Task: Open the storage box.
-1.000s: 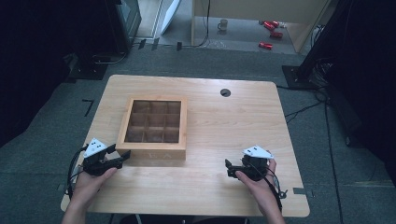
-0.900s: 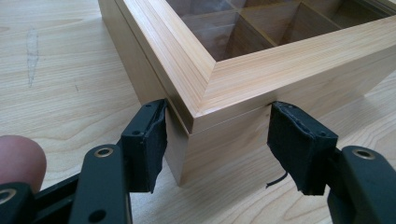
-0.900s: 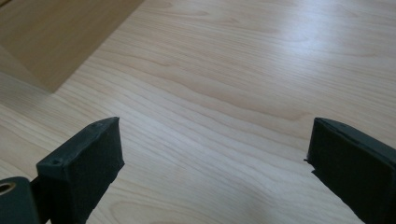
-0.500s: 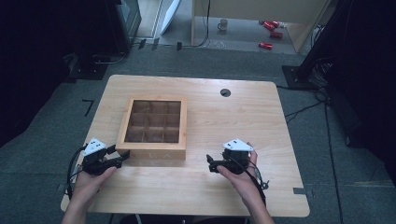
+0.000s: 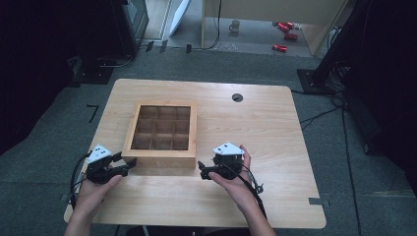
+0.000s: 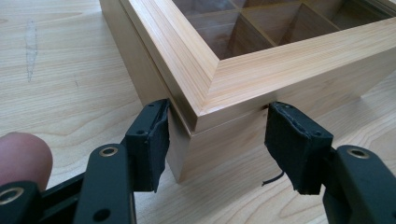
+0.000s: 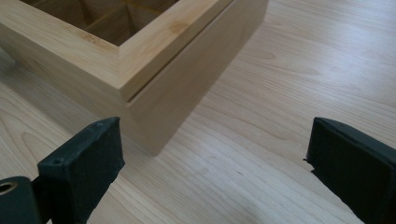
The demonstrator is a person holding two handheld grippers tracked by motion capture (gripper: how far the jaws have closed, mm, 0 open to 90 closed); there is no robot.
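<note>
Wooden table (image 5: 275,128), seen from above. At far left, left gripper (image 5: 125,168) in a hand, jaws just closed onto the near left corner of a wooden box (image 5: 162,160), 1 pad (image 6: 156,140) pressed on each side face of that corner below the lid seam. Resting flat left of the table's centre, box with a glass-topped lid over 9 compartments in a 3 by 3 grid. Just right of the box's near right corner, right gripper (image 5: 200,169) in the other hand, jaws spread wide and holding nothing, pointed at that corner with a small gap to the box. Beyond, a round hole (image 5: 237,97) near the table's far edge.
</note>
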